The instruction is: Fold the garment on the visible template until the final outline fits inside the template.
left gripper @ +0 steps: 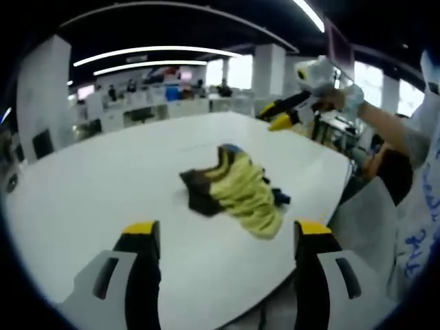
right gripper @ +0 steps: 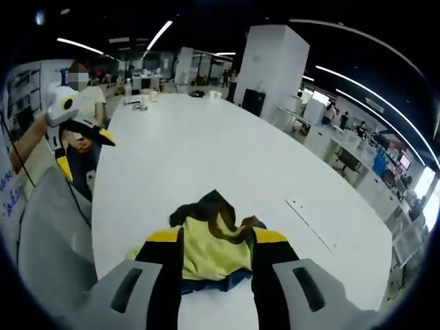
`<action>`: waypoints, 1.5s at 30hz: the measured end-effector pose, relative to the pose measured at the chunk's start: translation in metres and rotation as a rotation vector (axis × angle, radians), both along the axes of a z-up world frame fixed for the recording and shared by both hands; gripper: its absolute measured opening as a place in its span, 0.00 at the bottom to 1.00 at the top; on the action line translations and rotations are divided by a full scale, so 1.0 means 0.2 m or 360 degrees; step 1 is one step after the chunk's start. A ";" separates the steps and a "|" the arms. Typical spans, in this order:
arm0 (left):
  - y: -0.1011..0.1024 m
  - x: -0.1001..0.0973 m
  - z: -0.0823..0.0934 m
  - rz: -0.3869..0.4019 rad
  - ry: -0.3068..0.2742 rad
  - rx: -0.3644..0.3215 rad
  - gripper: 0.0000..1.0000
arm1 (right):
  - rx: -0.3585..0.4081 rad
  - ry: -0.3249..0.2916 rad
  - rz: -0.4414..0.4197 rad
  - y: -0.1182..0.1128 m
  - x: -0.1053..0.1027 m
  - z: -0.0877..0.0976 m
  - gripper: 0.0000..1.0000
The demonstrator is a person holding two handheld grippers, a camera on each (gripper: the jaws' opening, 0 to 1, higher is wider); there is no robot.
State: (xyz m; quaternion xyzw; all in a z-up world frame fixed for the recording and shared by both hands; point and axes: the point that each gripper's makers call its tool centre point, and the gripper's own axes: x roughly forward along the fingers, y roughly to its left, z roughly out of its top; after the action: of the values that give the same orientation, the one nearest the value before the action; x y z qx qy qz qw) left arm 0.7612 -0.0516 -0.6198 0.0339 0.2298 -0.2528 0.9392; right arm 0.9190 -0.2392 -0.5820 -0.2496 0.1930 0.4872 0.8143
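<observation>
White tabletop (left gripper: 103,179) spreads across the left gripper view, with the garment (left gripper: 237,185) lying crumpled near its middle: pale yellow cloth with dark brown parts and a bit of blue at the top edge. The left gripper (left gripper: 223,237) hangs above the near edge of the table, its 2 yellow-tipped jaws spread wide and holding nothing, the garment well beyond them. Further right in that view, the right gripper (left gripper: 280,115) is held up in a gloved hand (left gripper: 347,100) above the far side of the table, apart from the garment; its jaws are slightly parted with nothing between them.

In the right gripper view, the left gripper (right gripper: 86,148) shows at the far left, raised beside the table edge, jaws splayed and empty, a person seated behind it. The table (right gripper: 206,151) runs away towards a white pillar (right gripper: 278,65). The garment (right gripper: 206,244) lies heaped just ahead of the right gripper (right gripper: 218,237), seen between its 2 jaws, which stand parted; I cannot tell whether they touch the cloth. A thin marked line (right gripper: 309,223) crosses the table to the right.
</observation>
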 end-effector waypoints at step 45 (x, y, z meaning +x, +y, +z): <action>0.07 -0.02 -0.15 0.0082 0.0182 0.0004 0.71 | -0.0446 0.0288 0.0157 0.03 0.50 -0.37 0.24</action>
State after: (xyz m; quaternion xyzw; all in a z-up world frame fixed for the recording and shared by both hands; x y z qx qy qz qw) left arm 0.7564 -0.0374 -0.6500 0.0145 0.2841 -0.2298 0.9307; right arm 1.0196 -0.2326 -0.6558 -0.3249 0.3190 0.5153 0.7261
